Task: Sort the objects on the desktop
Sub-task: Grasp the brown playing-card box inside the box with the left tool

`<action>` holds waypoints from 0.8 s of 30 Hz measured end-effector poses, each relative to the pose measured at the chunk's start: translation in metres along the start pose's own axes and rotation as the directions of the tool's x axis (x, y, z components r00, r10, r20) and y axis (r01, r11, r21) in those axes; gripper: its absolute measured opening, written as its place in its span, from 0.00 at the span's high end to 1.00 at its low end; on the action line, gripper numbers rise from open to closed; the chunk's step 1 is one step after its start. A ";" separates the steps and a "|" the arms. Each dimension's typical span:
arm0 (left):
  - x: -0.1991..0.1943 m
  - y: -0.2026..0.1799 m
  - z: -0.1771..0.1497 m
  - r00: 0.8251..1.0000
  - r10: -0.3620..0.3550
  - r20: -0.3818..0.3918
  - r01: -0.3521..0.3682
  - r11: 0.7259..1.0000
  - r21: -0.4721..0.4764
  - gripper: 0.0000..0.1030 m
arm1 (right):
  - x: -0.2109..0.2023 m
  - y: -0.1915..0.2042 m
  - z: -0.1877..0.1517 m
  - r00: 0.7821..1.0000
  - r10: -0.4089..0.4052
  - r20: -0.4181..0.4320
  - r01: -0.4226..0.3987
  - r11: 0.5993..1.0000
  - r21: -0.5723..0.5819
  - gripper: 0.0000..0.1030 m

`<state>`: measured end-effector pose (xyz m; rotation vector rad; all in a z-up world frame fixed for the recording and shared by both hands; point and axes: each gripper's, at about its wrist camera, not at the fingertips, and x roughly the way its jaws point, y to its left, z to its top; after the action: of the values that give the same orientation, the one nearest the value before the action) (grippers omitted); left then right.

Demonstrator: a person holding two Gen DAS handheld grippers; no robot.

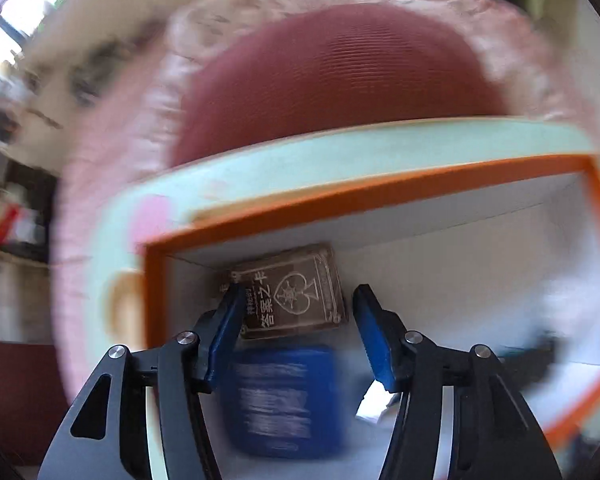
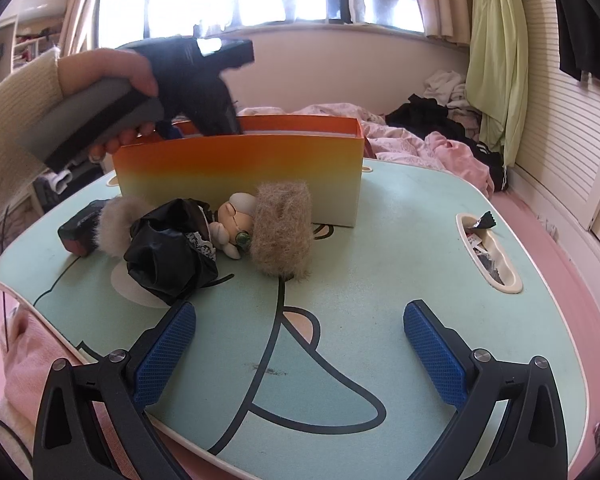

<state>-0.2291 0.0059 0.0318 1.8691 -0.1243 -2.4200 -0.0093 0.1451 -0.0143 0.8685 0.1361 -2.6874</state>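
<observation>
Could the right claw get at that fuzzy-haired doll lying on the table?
Probably yes: the right claw is open, and the doll lies on the table ahead with only bare tabletop between them. The orange box stands behind it.

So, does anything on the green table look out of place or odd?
Yes. The doll lies flat on its side on the table in front of the orange box, not yet sorted. A small dark box sits loose beside it.
</observation>
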 end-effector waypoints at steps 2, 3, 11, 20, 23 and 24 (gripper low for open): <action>-0.007 0.000 -0.002 0.993 -0.118 -0.002 0.118 0.993 0.025 0.46 | 0.000 0.000 0.000 1.000 0.000 0.001 0.000 1.000 0.000 0.00; -0.011 0.002 -0.002 0.990 -0.141 0.002 0.141 0.990 0.027 0.46 | 0.000 0.001 0.000 1.000 0.000 0.001 0.000 1.000 0.000 0.00; -0.004 0.010 0.003 1.000 -0.019 -0.021 0.019 1.000 -0.022 0.41 | 0.000 0.001 0.000 1.000 0.000 0.002 0.000 1.000 0.000 0.00; 0.015 -0.005 0.009 0.997 -0.064 -0.037 0.063 0.998 -0.032 0.46 | 0.000 0.001 0.000 1.000 0.000 0.002 0.000 1.000 0.001 0.00; 0.002 0.005 0.006 0.994 -0.105 0.019 0.106 0.993 -0.049 0.45 | 0.000 0.001 0.000 1.000 0.000 0.003 0.000 1.000 0.001 0.00; -0.007 0.007 0.003 0.992 -0.109 0.059 0.111 0.993 -0.040 0.45 | 0.000 0.001 0.000 1.000 0.000 0.003 0.000 1.000 0.001 0.00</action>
<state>-0.2298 0.0000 0.0398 1.8369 0.0286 -2.5262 -0.0088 0.1438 -0.0142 0.8653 0.1348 -2.6886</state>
